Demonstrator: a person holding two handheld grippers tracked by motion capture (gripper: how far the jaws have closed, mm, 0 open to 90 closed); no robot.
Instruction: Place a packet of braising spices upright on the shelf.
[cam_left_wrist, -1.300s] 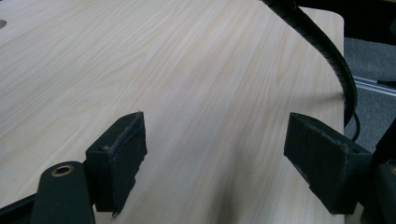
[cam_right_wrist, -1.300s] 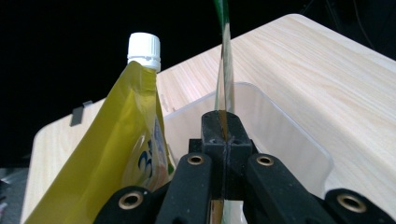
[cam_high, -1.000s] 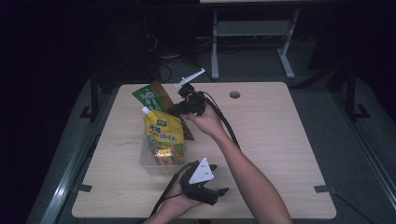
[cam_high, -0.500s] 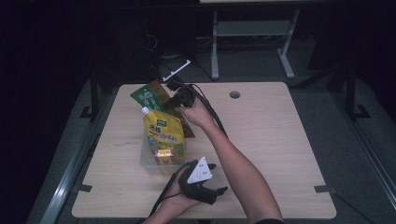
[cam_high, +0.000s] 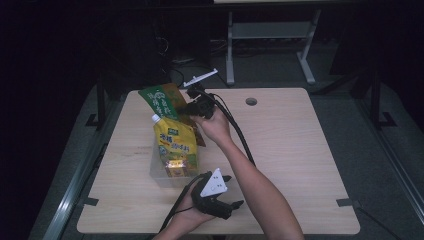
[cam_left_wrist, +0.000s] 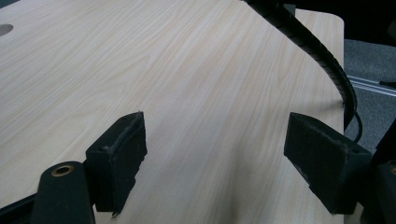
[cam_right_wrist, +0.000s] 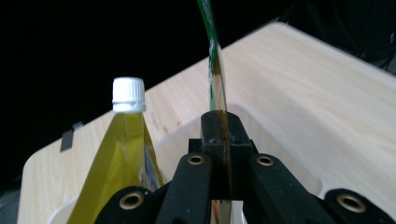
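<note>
table (cam_high: 300, 150): light wood top, round cable hole (cam_high: 251, 101) near far edge | white desk frame (cam_high: 270, 35) behind on grey floor (cam_high: 390, 150)

A yellow pouch (cam_high: 175, 147) with a white cap (cam_right_wrist: 128, 94) stands beside a green-and-brown packet (cam_high: 161, 101). The table (cam_high: 300, 145) is pale wood-grain; the grippers' jaws are black.
</note>
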